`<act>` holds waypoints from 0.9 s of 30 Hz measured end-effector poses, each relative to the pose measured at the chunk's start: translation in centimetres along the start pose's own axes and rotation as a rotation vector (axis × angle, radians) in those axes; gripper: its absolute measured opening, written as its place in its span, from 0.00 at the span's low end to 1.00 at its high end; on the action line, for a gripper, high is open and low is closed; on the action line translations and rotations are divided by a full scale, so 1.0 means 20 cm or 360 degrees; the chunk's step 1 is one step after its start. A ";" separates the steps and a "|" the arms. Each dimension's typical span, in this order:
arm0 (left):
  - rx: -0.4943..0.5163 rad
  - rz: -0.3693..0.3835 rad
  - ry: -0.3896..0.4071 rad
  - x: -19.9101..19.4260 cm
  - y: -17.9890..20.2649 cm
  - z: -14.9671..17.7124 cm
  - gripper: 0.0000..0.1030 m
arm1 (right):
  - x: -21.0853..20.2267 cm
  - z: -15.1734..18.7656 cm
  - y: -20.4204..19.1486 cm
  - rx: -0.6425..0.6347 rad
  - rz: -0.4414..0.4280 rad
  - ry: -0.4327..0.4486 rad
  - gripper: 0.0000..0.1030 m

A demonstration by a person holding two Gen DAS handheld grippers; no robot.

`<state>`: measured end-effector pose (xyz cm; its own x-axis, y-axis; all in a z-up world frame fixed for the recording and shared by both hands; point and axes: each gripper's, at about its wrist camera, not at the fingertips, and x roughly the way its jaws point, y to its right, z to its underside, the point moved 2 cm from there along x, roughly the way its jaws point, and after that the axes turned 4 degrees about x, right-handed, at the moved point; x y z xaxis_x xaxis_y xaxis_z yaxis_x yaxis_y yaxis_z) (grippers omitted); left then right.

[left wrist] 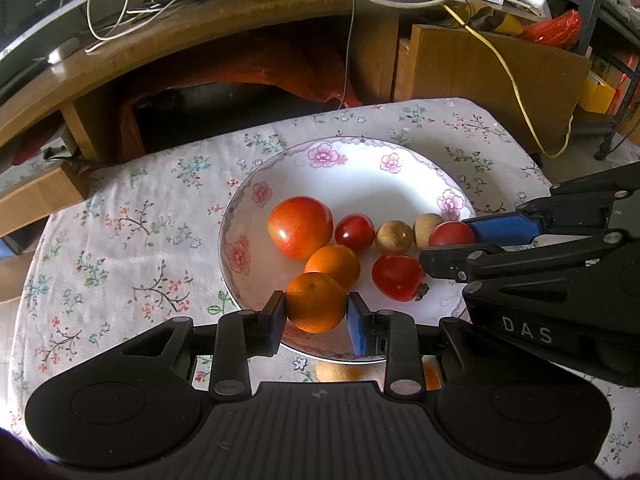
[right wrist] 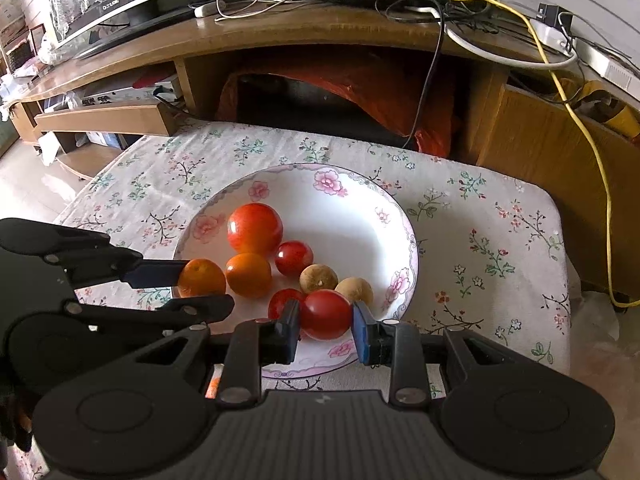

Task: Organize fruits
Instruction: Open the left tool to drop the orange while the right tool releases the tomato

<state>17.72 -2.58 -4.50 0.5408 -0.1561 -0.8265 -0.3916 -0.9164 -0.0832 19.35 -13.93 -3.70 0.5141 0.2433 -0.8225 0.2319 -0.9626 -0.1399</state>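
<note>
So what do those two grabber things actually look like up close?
Both are matte black plastic. The left gripper and right gripper each have a ribbed central plate, rounded side housings with circular discs, and linkage bars joined by silver rivets. Each has one black and one blue finger pad. White letters "DAS" mark the right one's side. No cables show.

A floral-rimmed white plate (right wrist: 404,240) holds a big red tomato (right wrist: 254,228), two oranges (right wrist: 248,275), three small tomatoes (right wrist: 293,258) and two brown longans (right wrist: 318,278).

Home living rm, TV stand (right wrist: 280,36), floral tablecloth (right wrist: 480,240)
</note>
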 end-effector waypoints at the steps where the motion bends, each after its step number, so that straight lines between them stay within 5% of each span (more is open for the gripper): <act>1: 0.0002 -0.0001 -0.0002 0.00 0.00 0.00 0.39 | 0.00 0.00 0.00 0.0004 0.0002 0.0003 0.30; 27: 0.0003 0.0006 0.0080 -0.05 0.03 -0.03 0.58 | -0.06 -0.02 0.03 0.0082 -0.0041 0.0091 0.30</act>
<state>17.48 -3.13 -3.38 0.5758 -0.1781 -0.7979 -0.3952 -0.9150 -0.0810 19.26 -14.71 -2.52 0.5551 0.2731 -0.7857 0.2034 -0.9605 -0.1901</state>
